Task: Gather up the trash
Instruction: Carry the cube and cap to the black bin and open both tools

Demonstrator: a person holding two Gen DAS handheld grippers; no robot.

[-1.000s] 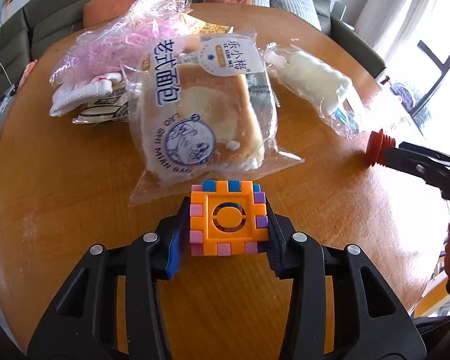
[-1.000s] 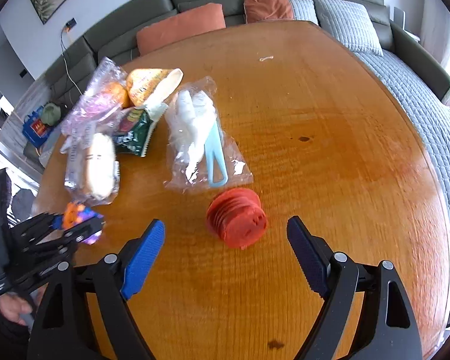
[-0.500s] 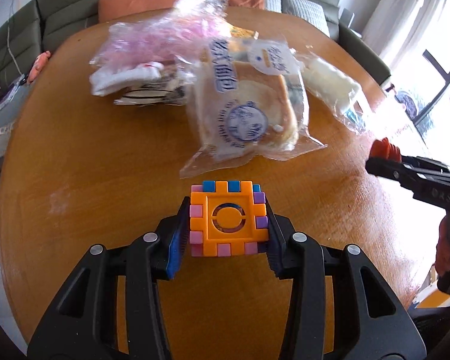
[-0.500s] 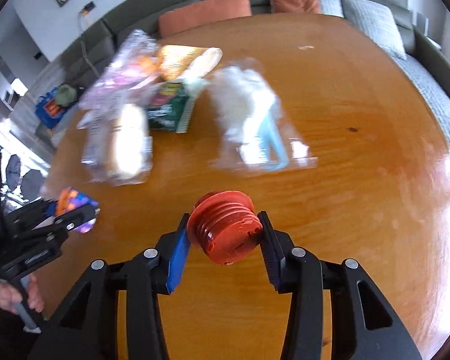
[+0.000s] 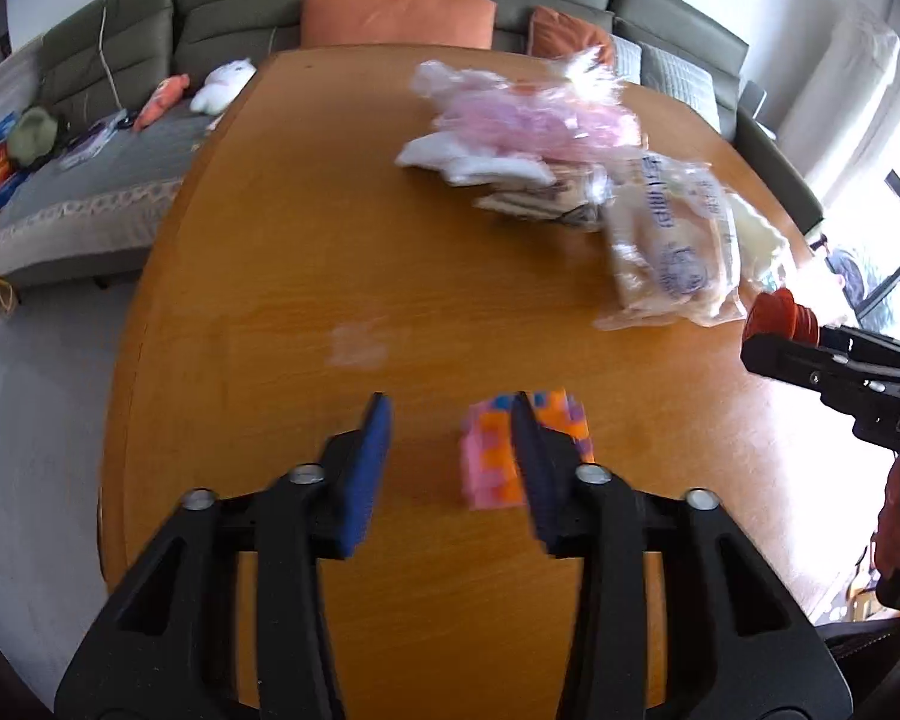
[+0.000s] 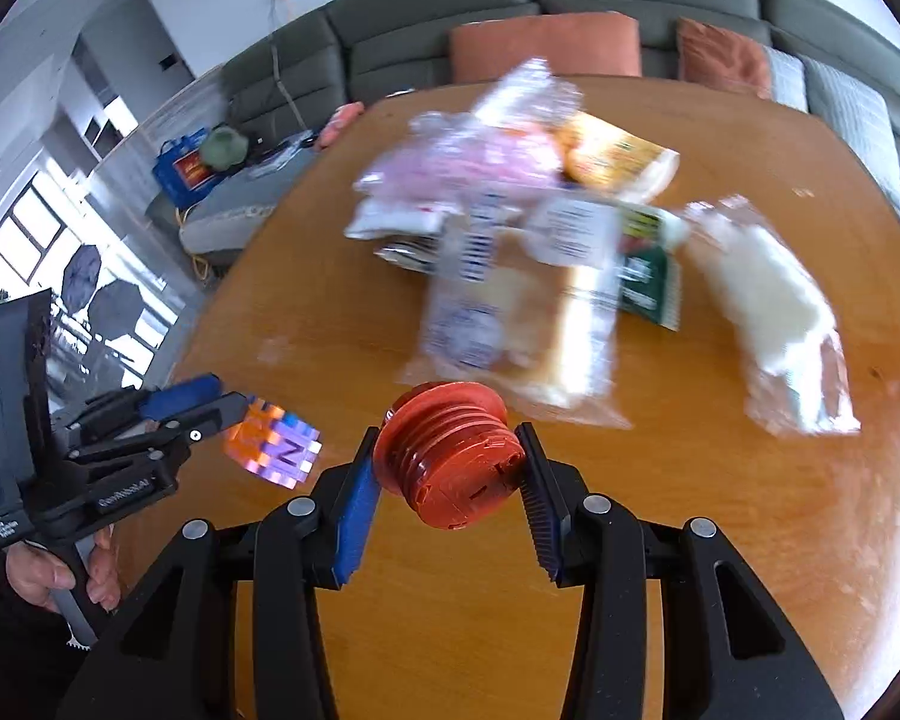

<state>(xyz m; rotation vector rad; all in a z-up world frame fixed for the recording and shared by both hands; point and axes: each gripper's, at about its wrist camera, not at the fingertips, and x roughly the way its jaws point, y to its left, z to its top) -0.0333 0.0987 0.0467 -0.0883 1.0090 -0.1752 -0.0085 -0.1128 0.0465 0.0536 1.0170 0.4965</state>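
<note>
My left gripper (image 5: 450, 414) hangs over the wooden table (image 5: 330, 240), its jaws closing. The orange, pink and purple puzzle cube (image 5: 489, 468) is blurred and sits off to the right, against and partly behind the right finger; the left pad is clear of it. In the right wrist view the cube (image 6: 276, 441) shows at the tips of the left gripper (image 6: 210, 402). My right gripper (image 6: 450, 456) is shut on a red ribbed cap (image 6: 450, 456), held above the table. From the left wrist view, the right gripper (image 5: 774, 348) and red cap (image 5: 780, 318) are at the right edge.
A pile of wrappers lies on the far half of the table: a bread bag (image 6: 510, 324), a pink plastic bag (image 5: 528, 114), a bag of white stuff (image 6: 768, 312), a green packet (image 6: 648, 276). A grey sofa (image 5: 270, 12) with orange cushions stands behind. A hand (image 6: 54, 570) holds the left gripper.
Both grippers swung left across the table. The right one shut on the red cap and lifted it. The cube slid out from between the left pads toward the right finger.
</note>
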